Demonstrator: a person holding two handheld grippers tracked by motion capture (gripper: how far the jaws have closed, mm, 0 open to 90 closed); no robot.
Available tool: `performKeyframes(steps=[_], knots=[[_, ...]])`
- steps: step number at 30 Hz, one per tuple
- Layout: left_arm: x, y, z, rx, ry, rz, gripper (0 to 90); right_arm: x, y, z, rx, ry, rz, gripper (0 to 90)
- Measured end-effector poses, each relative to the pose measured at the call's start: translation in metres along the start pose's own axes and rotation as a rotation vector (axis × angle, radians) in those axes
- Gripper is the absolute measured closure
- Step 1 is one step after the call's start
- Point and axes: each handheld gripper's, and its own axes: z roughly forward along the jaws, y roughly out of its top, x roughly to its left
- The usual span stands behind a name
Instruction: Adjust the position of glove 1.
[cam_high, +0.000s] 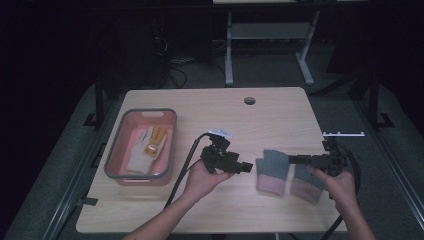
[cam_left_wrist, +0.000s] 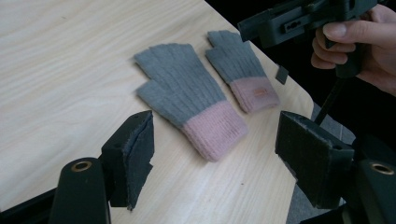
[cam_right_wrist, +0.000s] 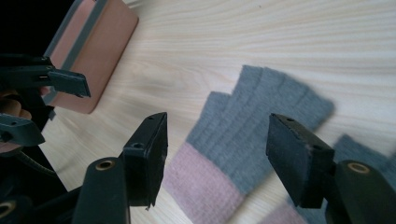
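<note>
Hovering spread, both claws empty, left claw (cam_high: 248, 167), right claw (cam_high: 291, 160), gloves (cam_high: 272, 171) near table edge (cam_high: 210, 231)

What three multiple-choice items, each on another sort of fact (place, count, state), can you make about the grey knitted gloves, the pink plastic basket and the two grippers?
1. Where does the pink plastic basket stand?
A. on the left part of the wooden table
B. on the floor
C. between the two gloves

2. How many grey knitted gloves with pink cuffs lie on the bare tabletop?
A. one
B. two
C. four

3. How are the jaws of the left gripper?
A. shut on a glove
B. open, with nothing gripped
C. shut on the basket rim

Answers: 1 A, the high view shows it at the table's left side. 2 B, the pair lies side by side. 3 B, the pads stand apart above the table.
</note>
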Motion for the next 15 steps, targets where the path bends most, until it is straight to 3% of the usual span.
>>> performKeyframes(steps=[10,15], knots=[[-0.004,-0.004,0.018,0.006,-0.01,0.004,27.1,-0.007,-0.015,0.0,0.027,-0.042,-0.033,38.3],[-0.007,-0.005,0.026,0.01,-0.022,0.002,27.1,-0.012,-0.024,-0.002,0.037,-0.094,-0.078,40.2]])
